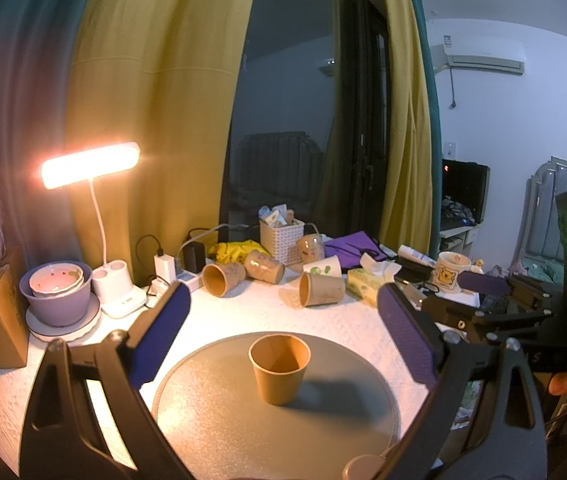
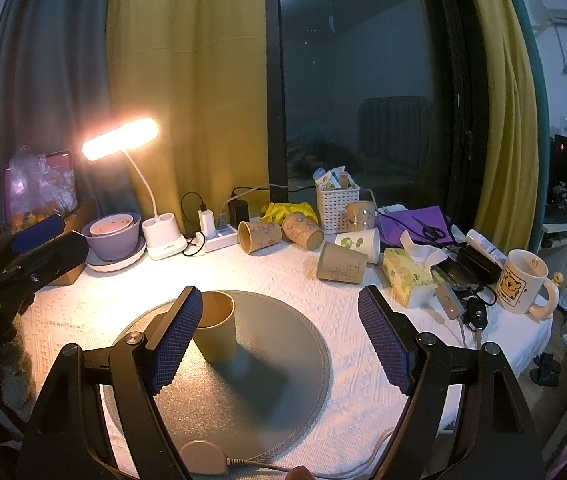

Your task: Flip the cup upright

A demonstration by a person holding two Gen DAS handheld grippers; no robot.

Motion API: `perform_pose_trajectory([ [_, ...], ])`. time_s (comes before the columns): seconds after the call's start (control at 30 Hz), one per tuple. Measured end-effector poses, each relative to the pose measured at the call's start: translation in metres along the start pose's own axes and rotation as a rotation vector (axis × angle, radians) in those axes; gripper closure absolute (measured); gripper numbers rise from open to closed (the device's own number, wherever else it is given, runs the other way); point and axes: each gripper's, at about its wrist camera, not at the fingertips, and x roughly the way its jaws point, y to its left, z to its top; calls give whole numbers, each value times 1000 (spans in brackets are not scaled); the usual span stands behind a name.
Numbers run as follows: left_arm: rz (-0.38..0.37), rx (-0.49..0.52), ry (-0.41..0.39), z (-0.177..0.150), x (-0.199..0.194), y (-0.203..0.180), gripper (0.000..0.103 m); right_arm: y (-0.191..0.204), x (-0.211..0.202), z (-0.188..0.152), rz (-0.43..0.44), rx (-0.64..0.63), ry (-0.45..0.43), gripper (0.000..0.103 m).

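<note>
A plain brown paper cup (image 1: 279, 368) stands upright, mouth up, on a round grey mat (image 1: 223, 420). My left gripper (image 1: 283, 312) is open and empty, its blue pads (image 1: 159, 336) wide apart, a little behind and above the cup. In the right wrist view the same cup (image 2: 217, 330) stands on the mat (image 2: 275, 360), partly hidden by the left pad (image 2: 175, 340). My right gripper (image 2: 279, 340) is open and empty, just right of the cup. The right gripper also shows at the right edge of the left wrist view (image 1: 495, 292).
Several printed paper cups (image 2: 261, 234) lie on their sides at the back of the white tablecloth. A lit desk lamp (image 2: 121, 142), purple bowls (image 2: 113, 234), a power strip (image 2: 219, 240), a white basket (image 2: 337, 204), a tissue box (image 2: 405, 280) and a bear mug (image 2: 521, 288) stand around.
</note>
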Motion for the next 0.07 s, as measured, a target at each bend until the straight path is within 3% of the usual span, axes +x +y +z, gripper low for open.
perform_pose_trajectory([
  [0.07,0,-1,0,-1,0,0,7,0,0,-1,0,0,1,20],
])
